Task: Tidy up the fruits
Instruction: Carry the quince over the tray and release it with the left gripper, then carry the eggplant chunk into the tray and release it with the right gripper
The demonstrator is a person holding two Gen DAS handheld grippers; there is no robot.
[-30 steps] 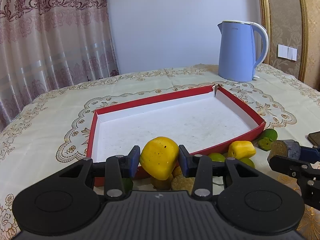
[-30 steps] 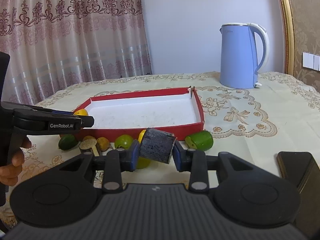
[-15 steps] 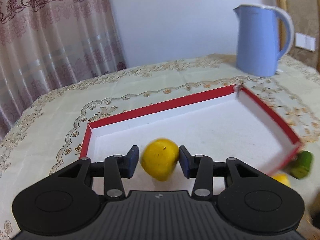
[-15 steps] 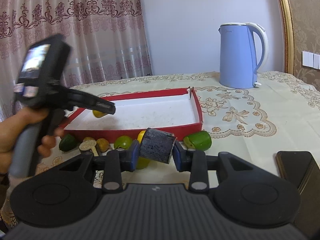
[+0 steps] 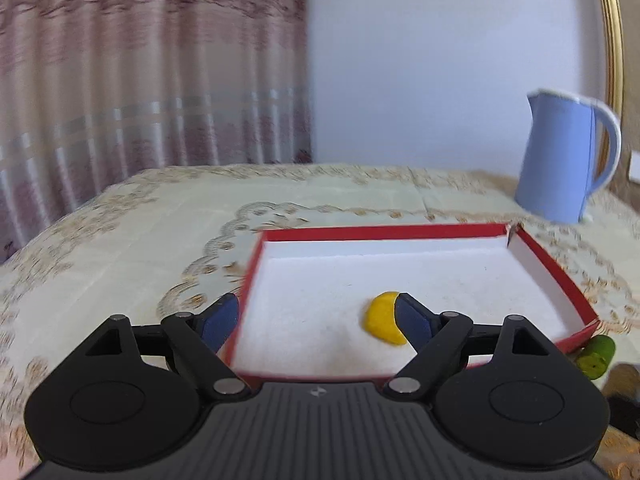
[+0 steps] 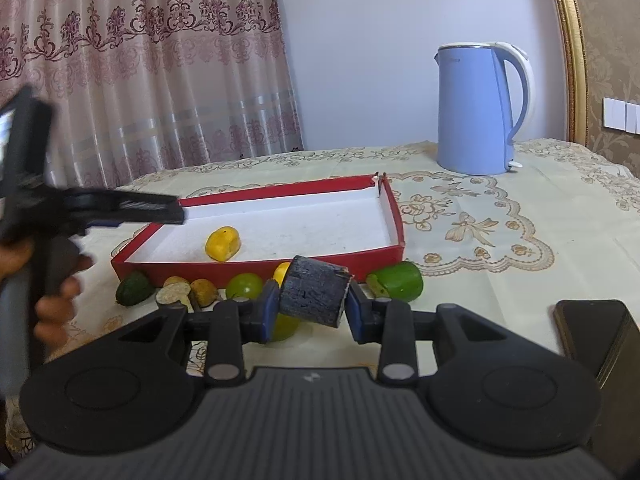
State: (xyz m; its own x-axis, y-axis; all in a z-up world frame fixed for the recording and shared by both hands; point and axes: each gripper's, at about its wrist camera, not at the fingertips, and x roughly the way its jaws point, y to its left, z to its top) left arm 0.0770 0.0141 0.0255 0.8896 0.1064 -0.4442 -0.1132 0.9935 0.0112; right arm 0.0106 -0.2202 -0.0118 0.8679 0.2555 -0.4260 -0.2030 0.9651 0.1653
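A wide table under a cream tablecloth with gold embroidery (image 6: 500, 216) carries everything. On it lies a shallow rectangular cardboard tray, red outside and white inside (image 6: 394, 216), with its long axis running left to right across the right wrist view; a tall pale-blue electric kettle (image 6: 476, 108) stands well beyond its far right corner. A dark flat phone-like slab (image 6: 592, 320) sits at the near right edge.

Inside the tray, toward its near left part, rests a yellow rounded piece of fruit (image 6: 222, 243), alone on the white floor. The left gripper (image 5: 316, 316) hangs above the tray's near left corner with its jaws spread wide and nothing between them; in its own view the yellow piece (image 5: 382, 322) lies just behind the right-hand finger, not clasped.

The right gripper (image 6: 312, 300) is clamped on a dark, blackish cylindrical chunk with a cut face (image 6: 314, 296), held tilted and raised above the table just in front of the tray's near wall. The tray lies directly ahead of this claw, so the carry that seems due is a short forward one over the red wall, and the right hand is the loaded one.

Along the near wall, outside the tray, wait the loose pieces: a green cut cucumber-like piece (image 6: 400, 280) at right, a round green fruit (image 6: 245, 286), small brown pieces (image 6: 188, 290) and a dark green avocado-like fruit (image 6: 134, 289) at left.
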